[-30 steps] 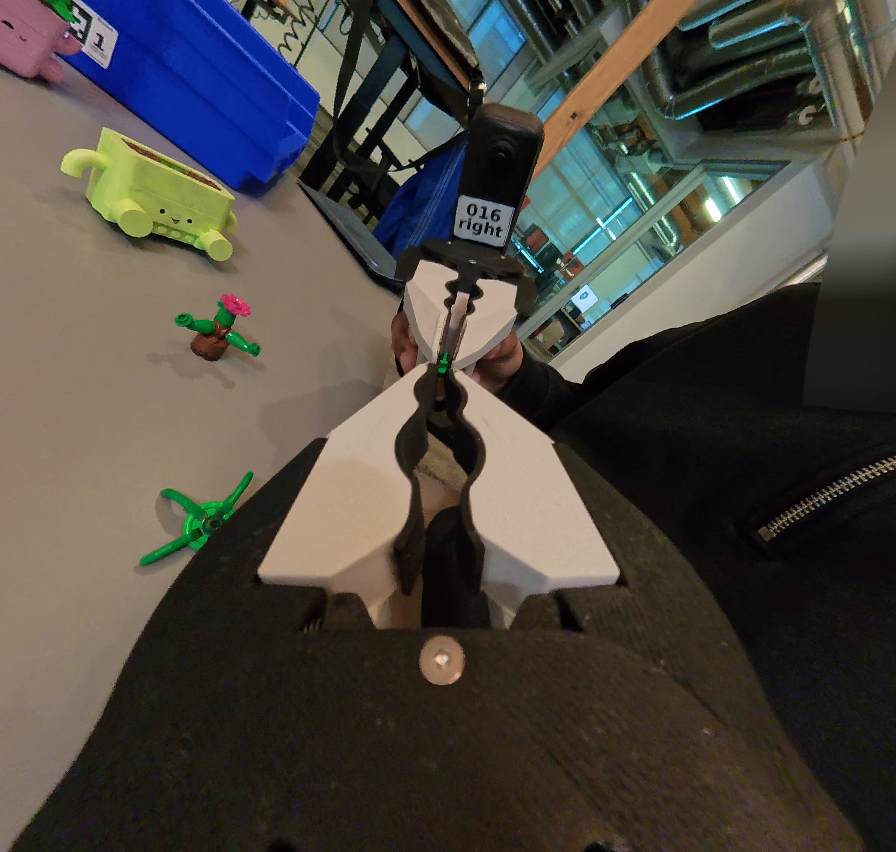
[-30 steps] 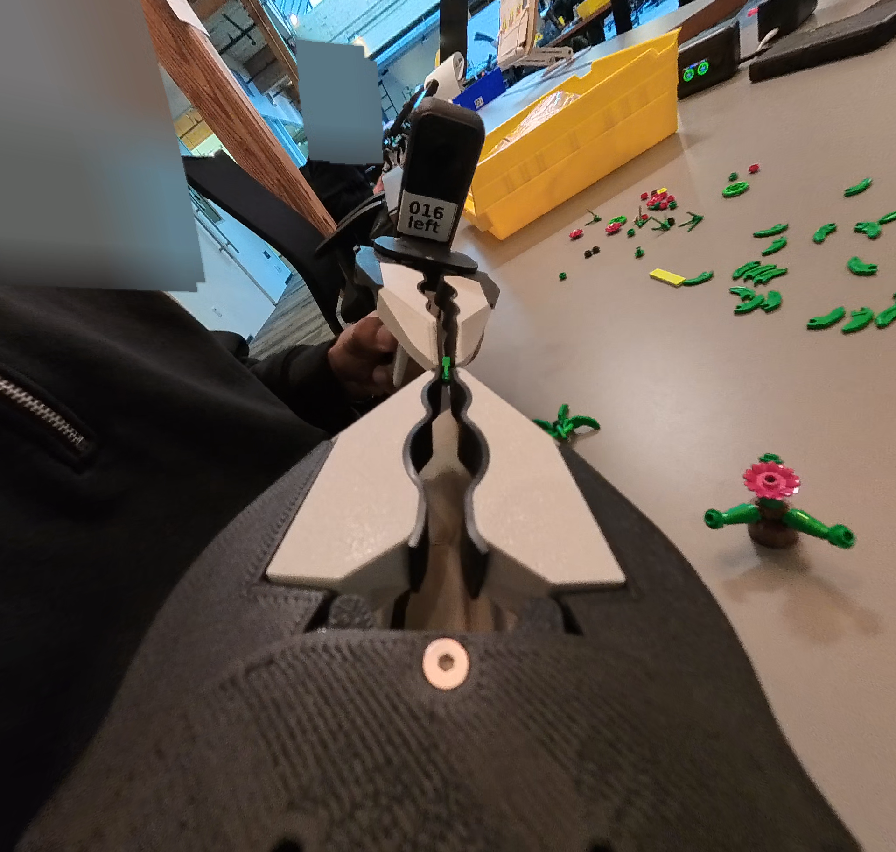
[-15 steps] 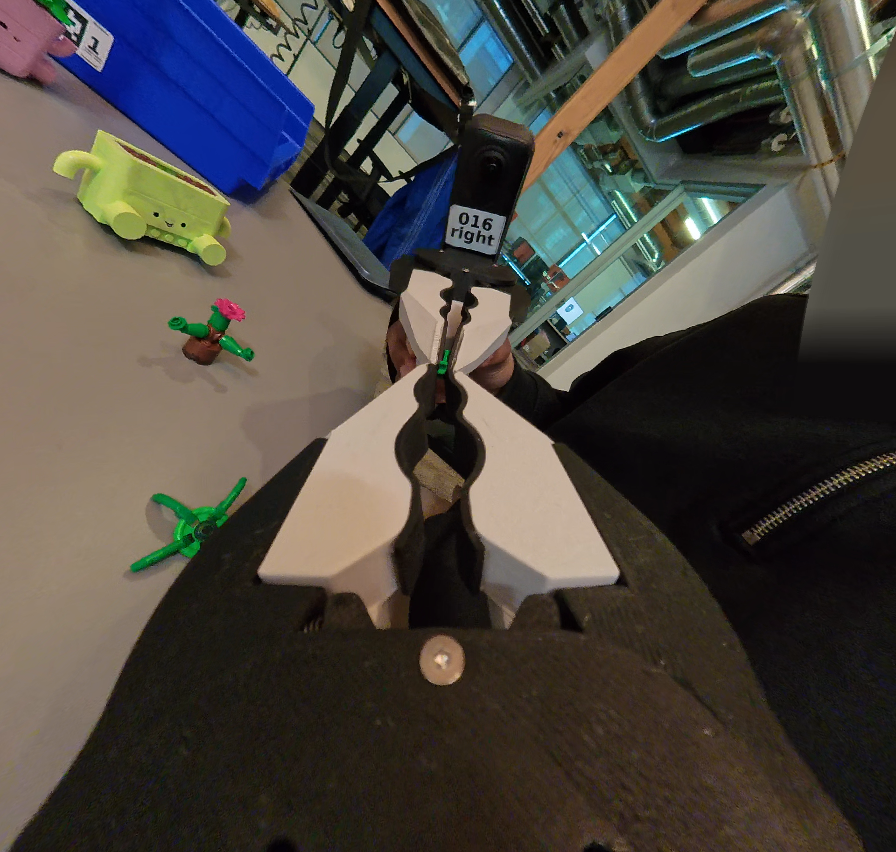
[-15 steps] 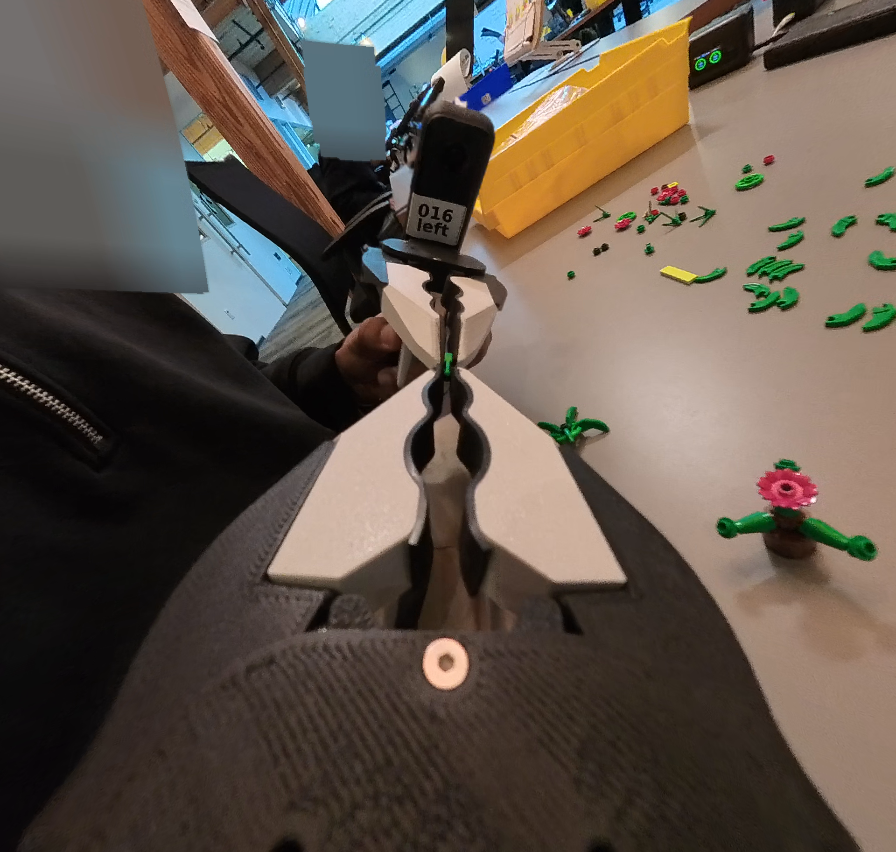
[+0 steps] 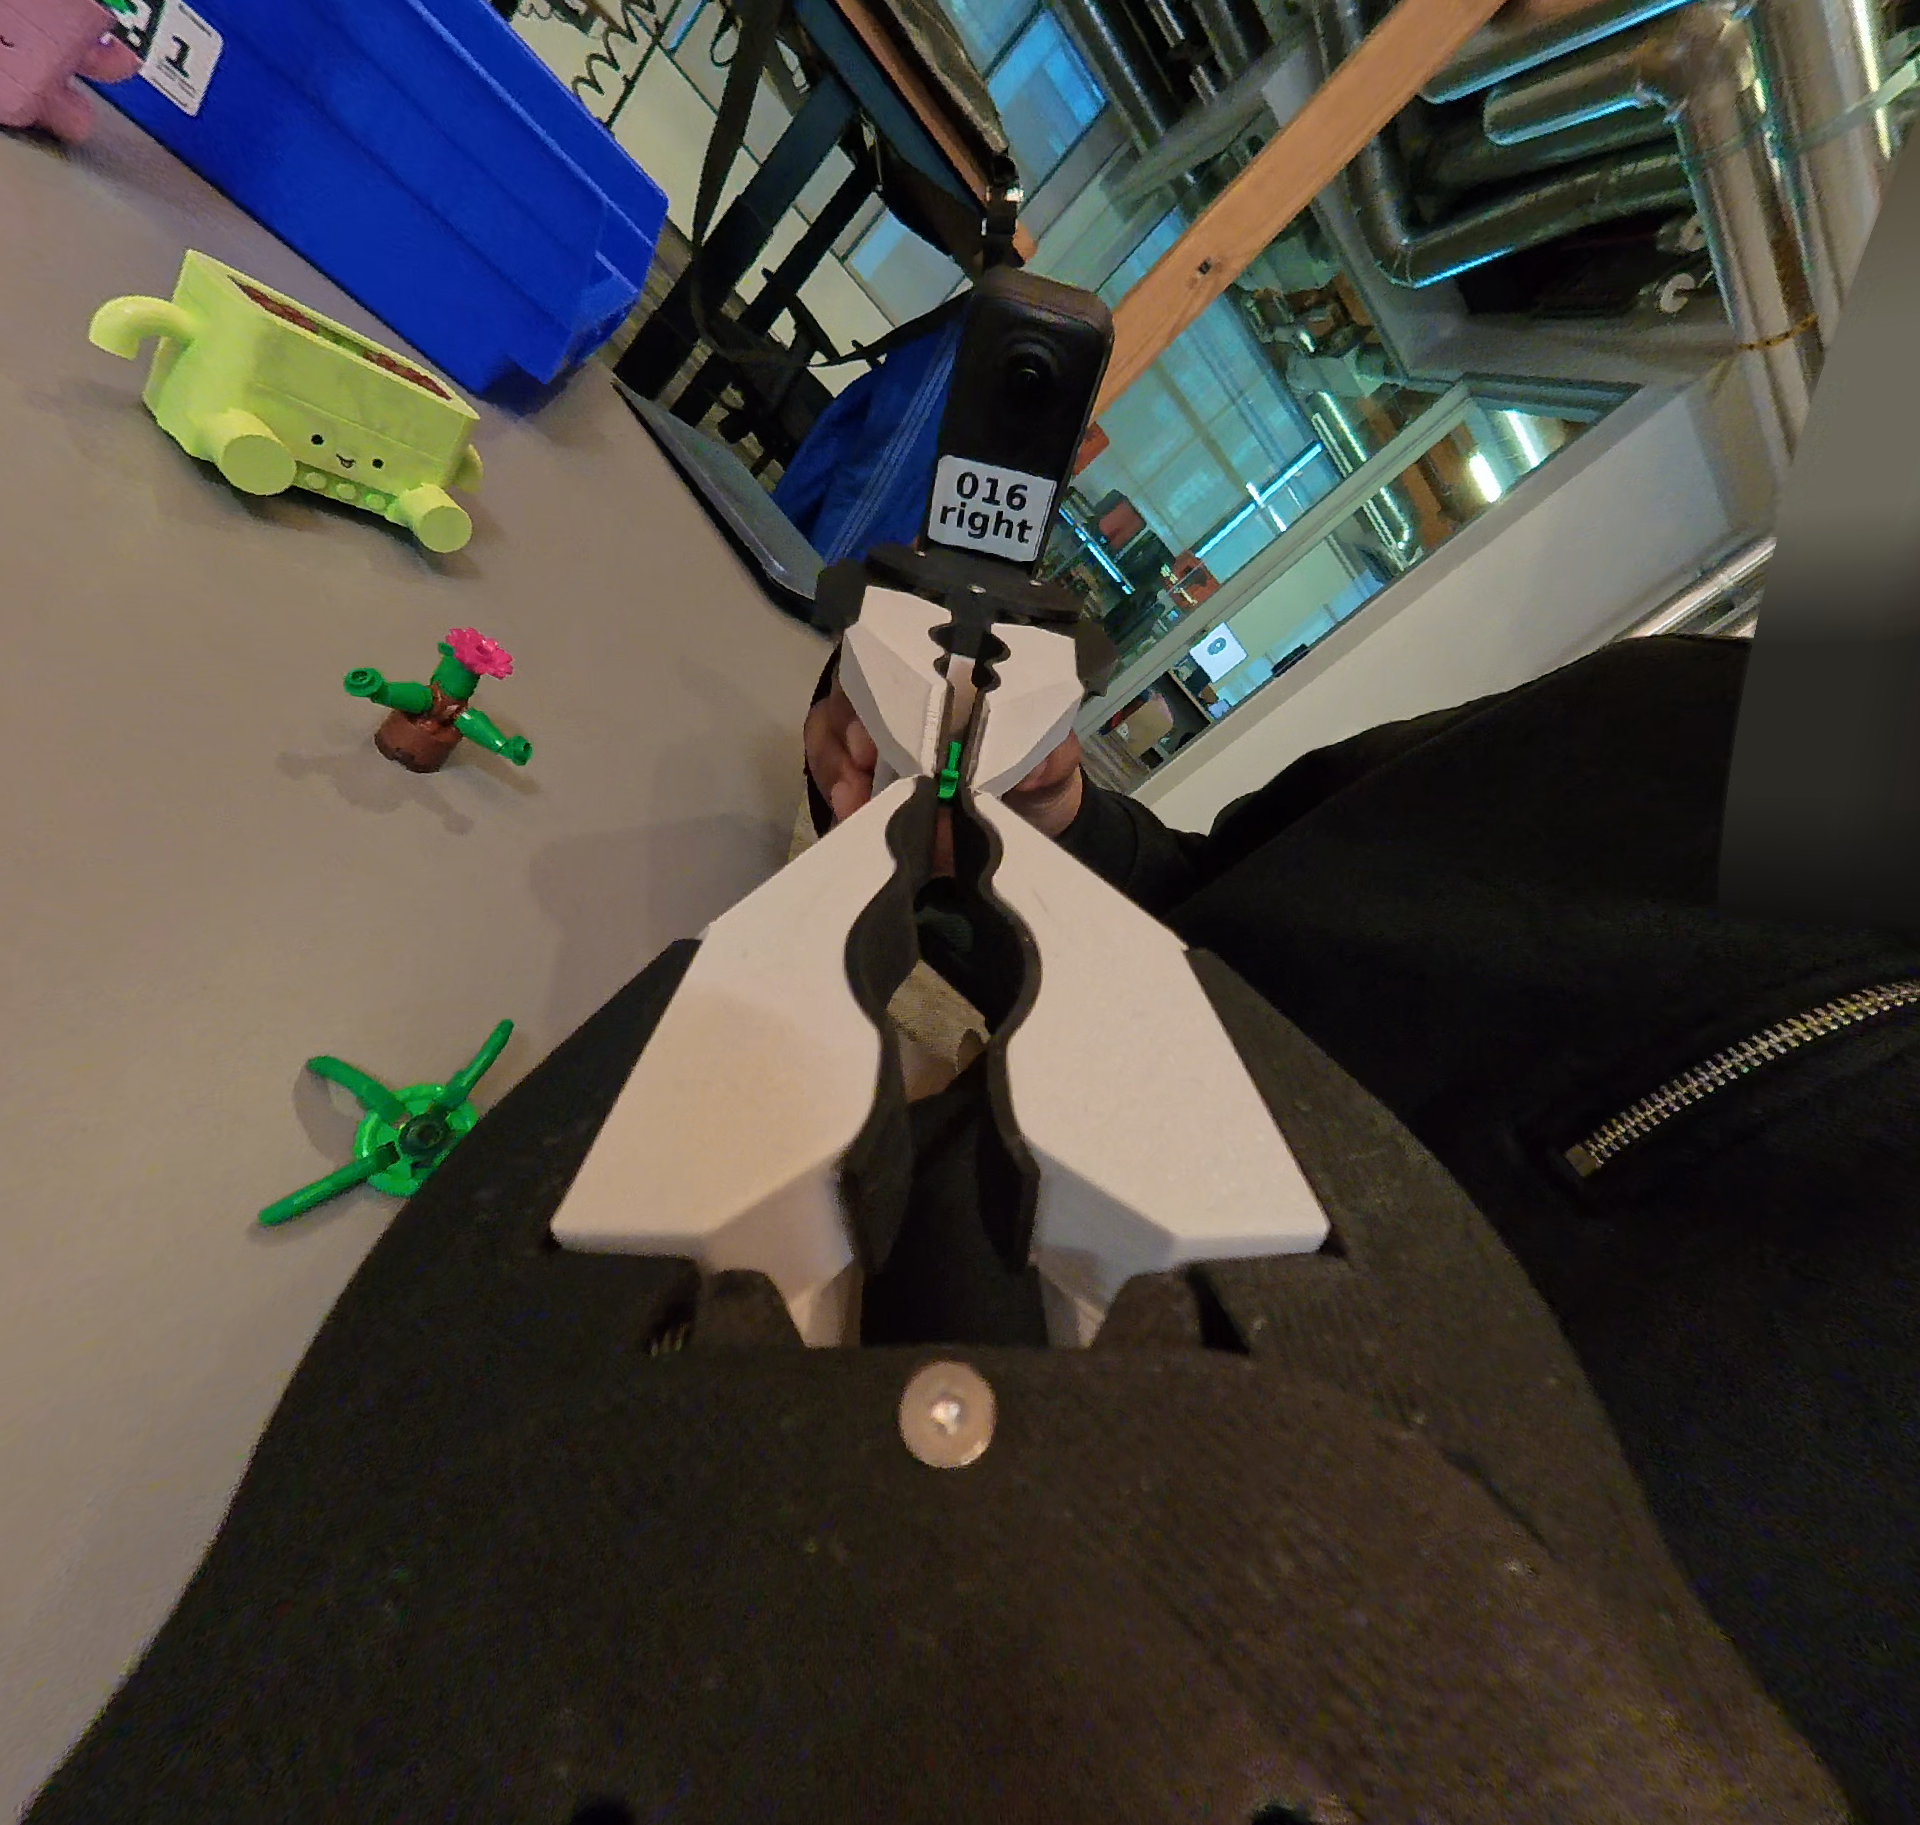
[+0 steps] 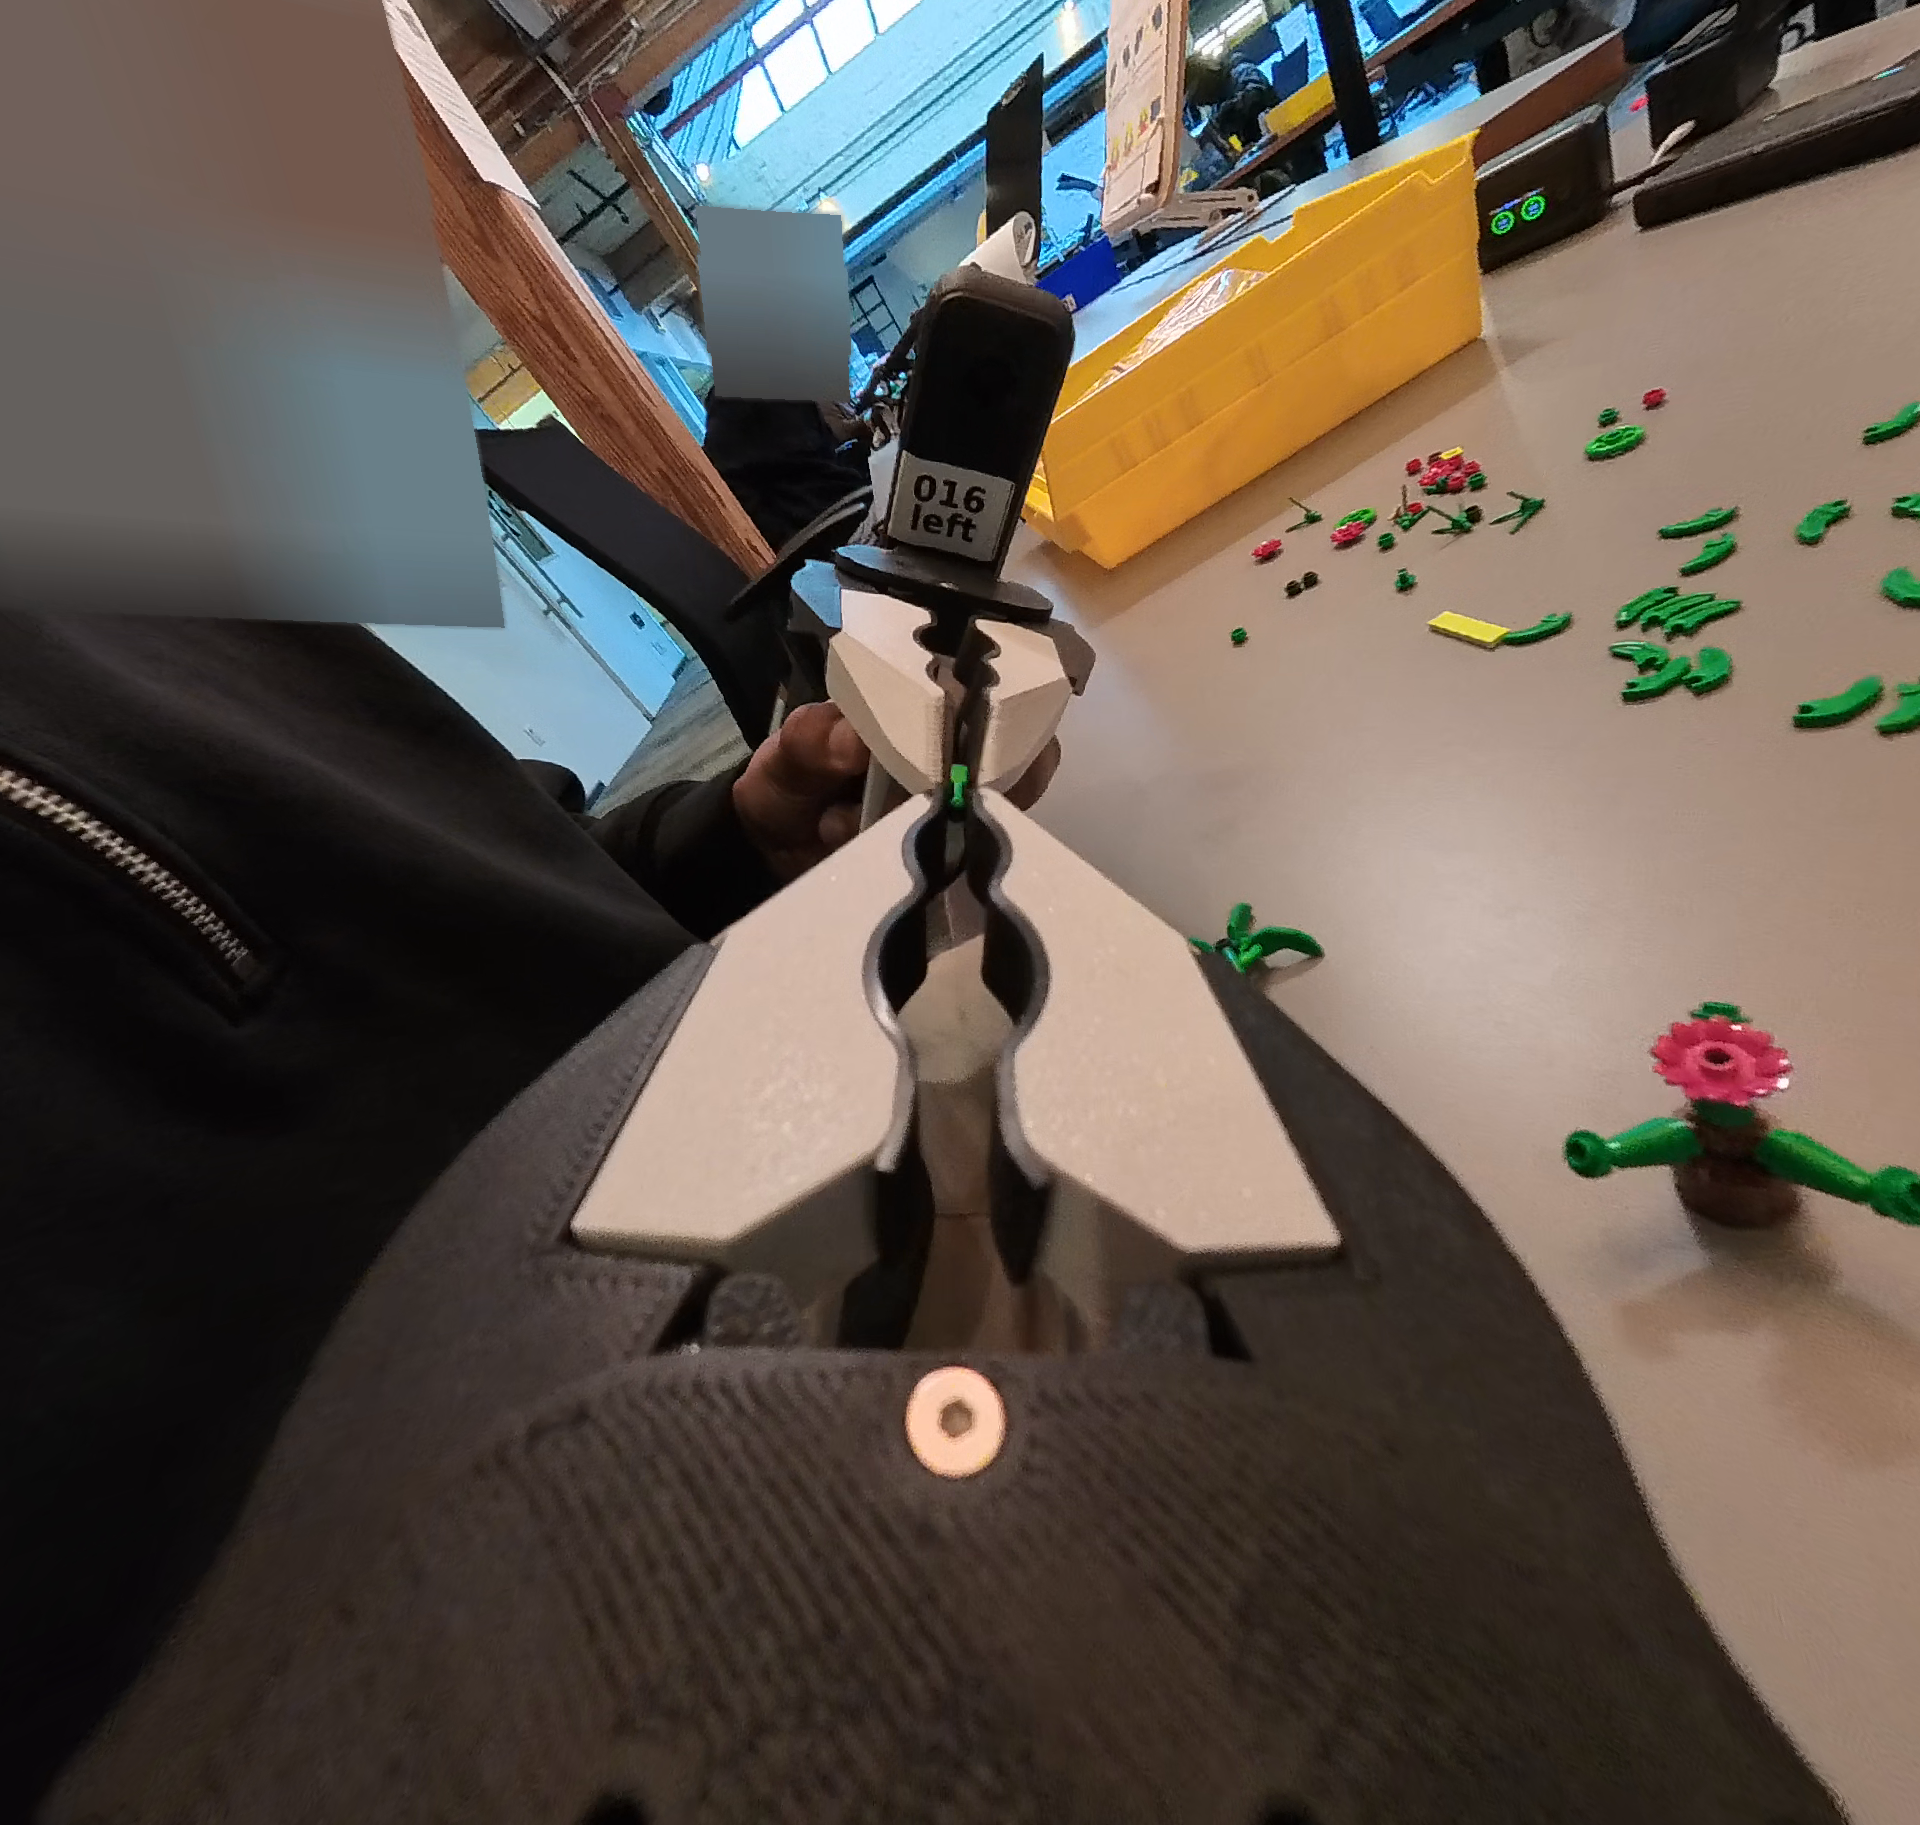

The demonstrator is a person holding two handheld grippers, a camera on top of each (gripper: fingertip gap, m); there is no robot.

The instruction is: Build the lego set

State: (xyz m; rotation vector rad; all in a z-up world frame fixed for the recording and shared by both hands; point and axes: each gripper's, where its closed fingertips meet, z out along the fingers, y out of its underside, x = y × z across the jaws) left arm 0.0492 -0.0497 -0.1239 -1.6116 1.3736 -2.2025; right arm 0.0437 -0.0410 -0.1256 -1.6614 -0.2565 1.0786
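Note:
My left gripper (image 5: 943, 801) and my right gripper (image 6: 956, 817) point at each other, tip to tip, above the table's near edge. Both are shut, and a small green lego piece (image 5: 949, 773) is pinched where the tips meet; it also shows in the right wrist view (image 6: 957, 784). Most of the piece is hidden by the jaws. A small plant with a pink flower, brown base and green arms (image 5: 442, 700) stands on the grey table, also seen in the right wrist view (image 6: 1725, 1141). A green leaf rosette (image 5: 400, 1131) lies nearer.
A lime-green pot model (image 5: 301, 404), a blue bin (image 5: 395, 144) and a pink model (image 5: 42, 40) stand beyond. The right wrist view shows a yellow bin (image 6: 1268, 373), several loose green leaves (image 6: 1673, 622), a yellow tile (image 6: 1465, 629) and small pink bits (image 6: 1444, 471). A person in black sits close. The tips of both grippers are at nearly the same place. From either gripper's tips it is about 11 cm to the green leaf rosette (image 5: 400, 1131).
Both grippers stay shut, tip to tip on the green piece. The pair has drifted and tilted slightly; the table objects shift a little in both views.

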